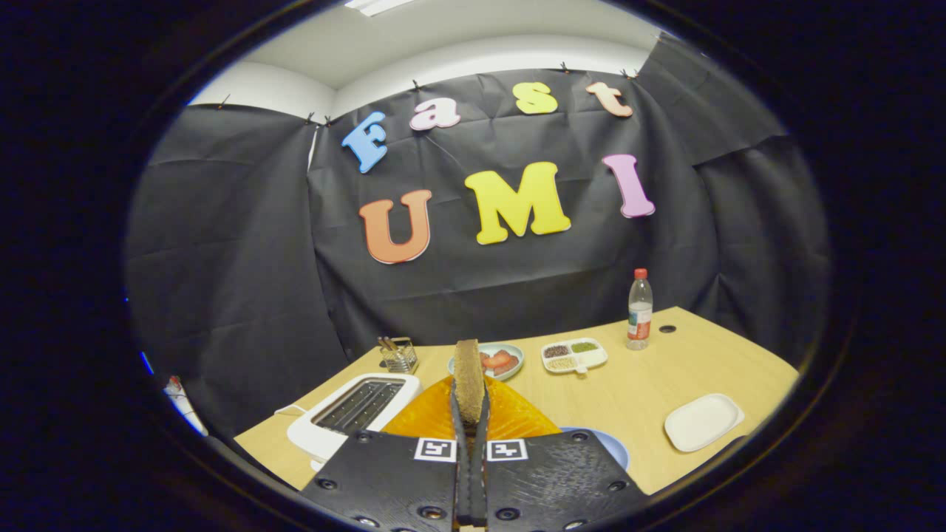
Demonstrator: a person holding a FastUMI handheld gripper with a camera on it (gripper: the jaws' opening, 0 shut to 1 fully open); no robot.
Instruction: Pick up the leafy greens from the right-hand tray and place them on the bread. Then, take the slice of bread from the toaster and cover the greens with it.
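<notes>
My gripper point(470, 415) is shut on a brown slice of bread point(468, 378), which stands upright and edge-on between the two fingers, raised above the table. Just left of the fingers sits the white toaster point(347, 414), its slots dark and open to view. Beneath and beyond the held slice lies an orange ribbed plate point(517, 421). A blue plate point(610, 443) peeks out to the right behind the gripper body. The white tray point(702, 421) on the right lies bare on the wooden table point(635, 384).
Behind the bread stands a pale bowl of red slices point(497, 360), a divided white dish of condiments point(574, 355) and a wire utensil holder point(399, 355). A plastic bottle with a red cap point(640, 310) stands at the back right.
</notes>
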